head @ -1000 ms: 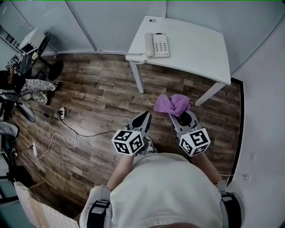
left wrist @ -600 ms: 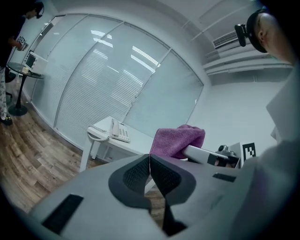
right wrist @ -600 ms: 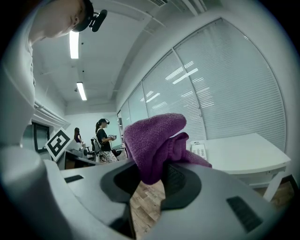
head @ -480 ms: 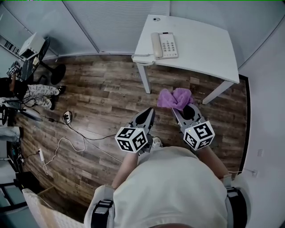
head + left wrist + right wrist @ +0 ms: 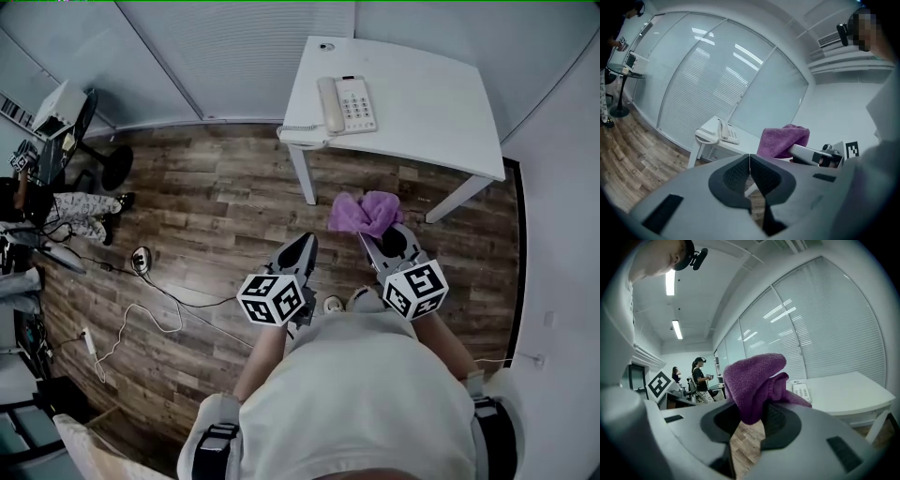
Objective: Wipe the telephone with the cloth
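Holding the purple cloth (image 5: pixel 366 213) in my right tongs (image 5: pixel 382 236), I see them pinching it by one bunched end, and most of it flops out past the tips. My left tongs (image 5: pixel 304 247) are pressed together with nothing in them. The telephone (image 5: pixel 349 103) lies on the white surface (image 5: pixel 431 103), well apart from both tongs, with wood floor (image 5: pixel 216 206) between the telephone and me. One edge of the surface is just beside the telephone, and the curly cord (image 5: pixel 298 131) lies right at that edge. I think a few things could go wrong. The cloth could slip out if I rub hard, because only a small bit is pinched. The telephone could slide when I push on it, because nothing holds it down, and it might go toward that edge. The handset (image 5: pixel 328 94), on the telephone's left side, could get bumped off its rest if the loose cloth catches it. The cord could get snagged too. Both my hands are held out in front of my body, side by side, far short of the telephone. Both tongs point toward the telephone and tip a little bit down.
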